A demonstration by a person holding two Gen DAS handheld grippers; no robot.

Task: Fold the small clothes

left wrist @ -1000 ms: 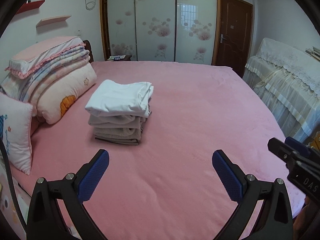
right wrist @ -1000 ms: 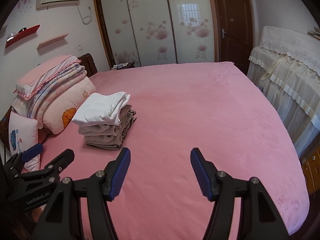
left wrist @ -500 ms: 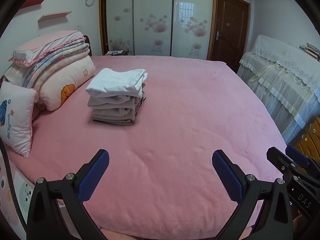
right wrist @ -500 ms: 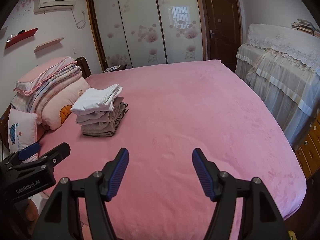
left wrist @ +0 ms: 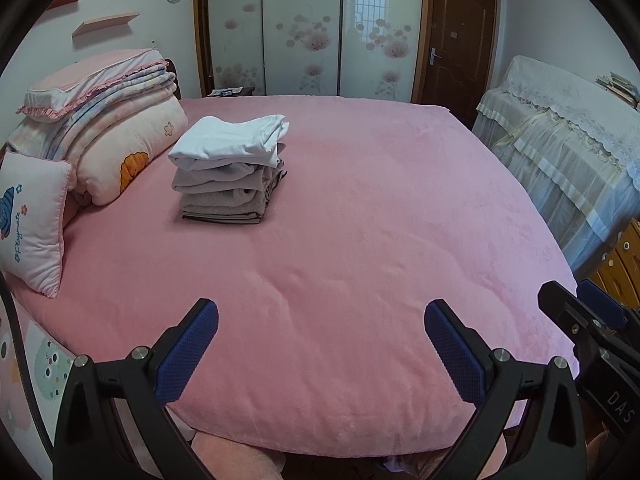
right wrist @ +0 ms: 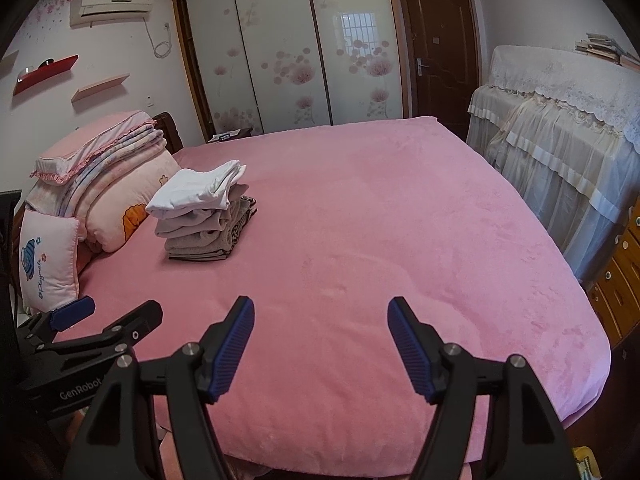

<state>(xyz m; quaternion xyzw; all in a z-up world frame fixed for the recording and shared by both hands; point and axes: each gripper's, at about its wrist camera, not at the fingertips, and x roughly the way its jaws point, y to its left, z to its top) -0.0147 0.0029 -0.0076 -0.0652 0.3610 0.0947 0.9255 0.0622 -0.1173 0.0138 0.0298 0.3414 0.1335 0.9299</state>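
Both of my grippers stand with their jaws wide apart and nothing between them. My left gripper [left wrist: 321, 334] hangs over the near edge of the bed [left wrist: 360, 240], its blue pads [left wrist: 186, 354] spread above the pink blanket without touching it. My right gripper [right wrist: 321, 344] is set the same way just beside it, jaws parted over bare pink cloth; its black frame shows at the right rim of my left view, and the left one's frame shows at the left rim of my right view.

Ahead of both pairs of jaws lies a broad stretch of smooth pink blanket. Beyond that, up and to the left of my jaws, sits the stack of folded clothes [left wrist: 230, 168]: a white piece on top, pale grey pieces under it, a darker one at the bottom. It rests on the blanket well apart from either gripper.

Left of the stack, near it, a roll of folded quilts [left wrist: 104, 128] is piled at the head of the bed, with a pink frilled pillow on top. A small cushion [left wrist: 32, 220] with a blue cartoon print leans against the quilts, nearer to me.

Off to the right of my jaws, past the bed's edge, stands a piece of furniture under a lace cover [right wrist: 560, 120]. Farthest away are a wardrobe [right wrist: 288, 52] with flowered sliding doors and a brown door [right wrist: 438, 48] to its right.
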